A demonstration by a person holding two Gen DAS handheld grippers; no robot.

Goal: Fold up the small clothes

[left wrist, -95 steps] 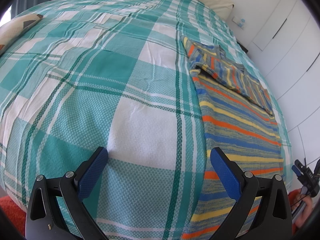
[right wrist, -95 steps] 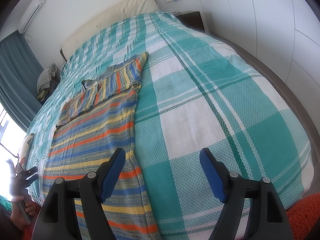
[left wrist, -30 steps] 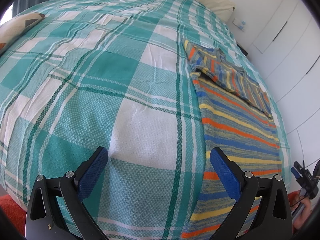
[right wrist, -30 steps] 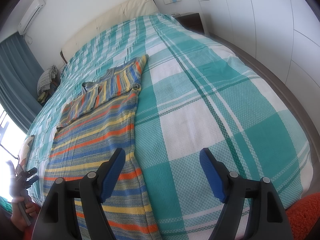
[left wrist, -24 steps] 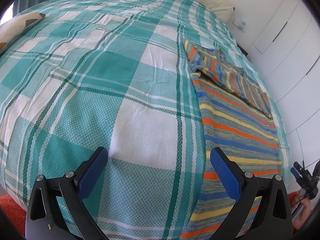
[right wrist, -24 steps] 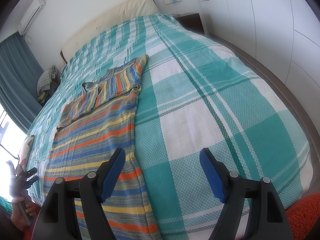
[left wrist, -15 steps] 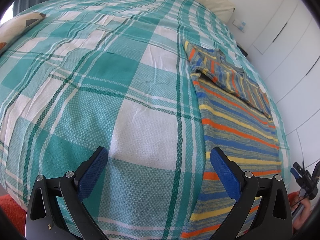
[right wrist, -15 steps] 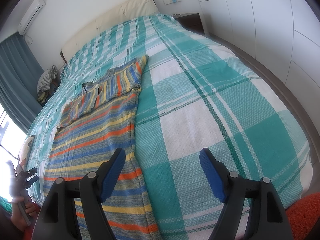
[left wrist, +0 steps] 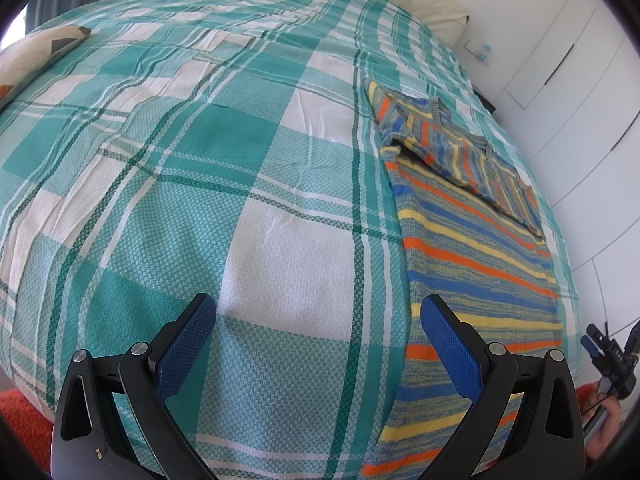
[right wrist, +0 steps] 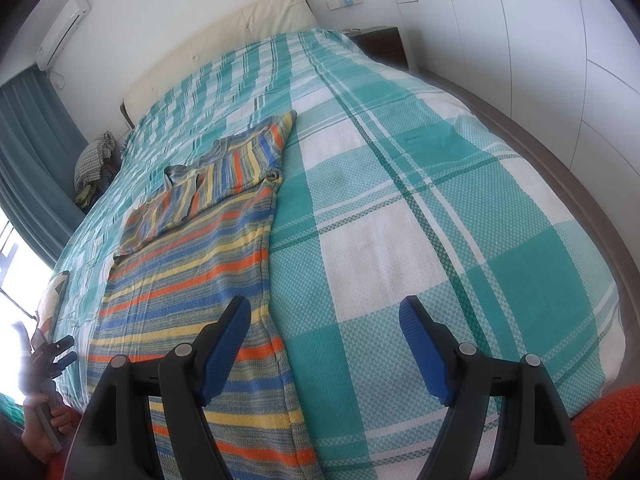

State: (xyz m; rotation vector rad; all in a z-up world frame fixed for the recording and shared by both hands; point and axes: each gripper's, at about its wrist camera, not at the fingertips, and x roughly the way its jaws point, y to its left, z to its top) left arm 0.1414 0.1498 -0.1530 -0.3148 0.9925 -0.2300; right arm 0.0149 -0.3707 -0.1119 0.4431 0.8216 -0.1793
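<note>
A knitted garment striped in orange, blue, yellow and grey lies flat on the bed's teal-and-white checked cover, its long axis running from the near edge toward the cream padded headboard, with the sleeved top end folded across it at the far end. The left gripper hangs over bare cover, jaws spread wide and empty, the garment just to its right. The right gripper, equally wide and empty, straddles the garment's right edge. White wardrobe doors stand beyond the bed.
</note>
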